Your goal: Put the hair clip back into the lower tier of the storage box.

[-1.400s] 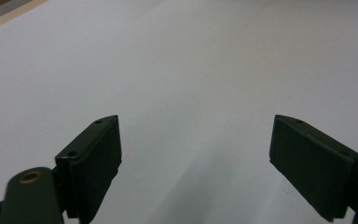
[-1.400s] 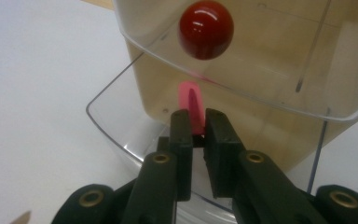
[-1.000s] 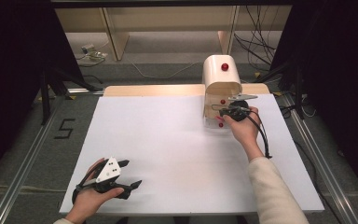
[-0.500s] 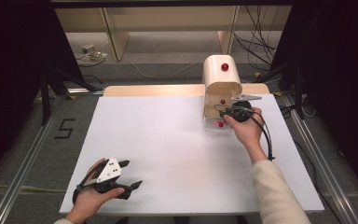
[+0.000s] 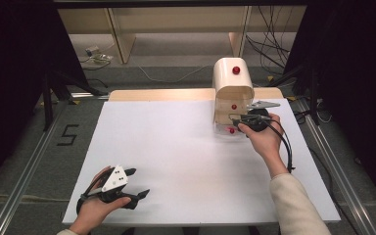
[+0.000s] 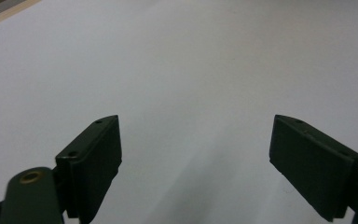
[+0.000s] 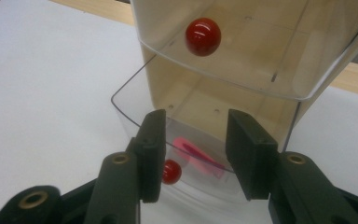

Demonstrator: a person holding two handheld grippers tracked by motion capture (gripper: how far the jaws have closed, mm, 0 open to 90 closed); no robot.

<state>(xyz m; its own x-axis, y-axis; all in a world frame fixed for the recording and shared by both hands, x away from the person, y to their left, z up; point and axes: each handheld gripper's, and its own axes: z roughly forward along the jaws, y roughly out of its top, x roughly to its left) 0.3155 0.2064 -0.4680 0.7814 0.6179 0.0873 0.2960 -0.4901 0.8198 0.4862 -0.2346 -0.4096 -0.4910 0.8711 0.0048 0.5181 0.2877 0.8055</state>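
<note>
The right gripper has just been opening; its jaws now stand partly apart with nothing pressed between the pads. Compared with a second ago, it sits slightly back from the small cream drawer cabinet. The bottom clear drawer is pulled out. Its red knob shows beside the left jaw, apparently released, and a pink item lies inside. Judgement: the pull is complete and the drawer is accessible.

The cabinet stands near the far right edge of the white counter. The wooden strip behind it limits forward travel. Open room lies to the left and toward the person. The left gripper rests open and empty at the near left corner.
</note>
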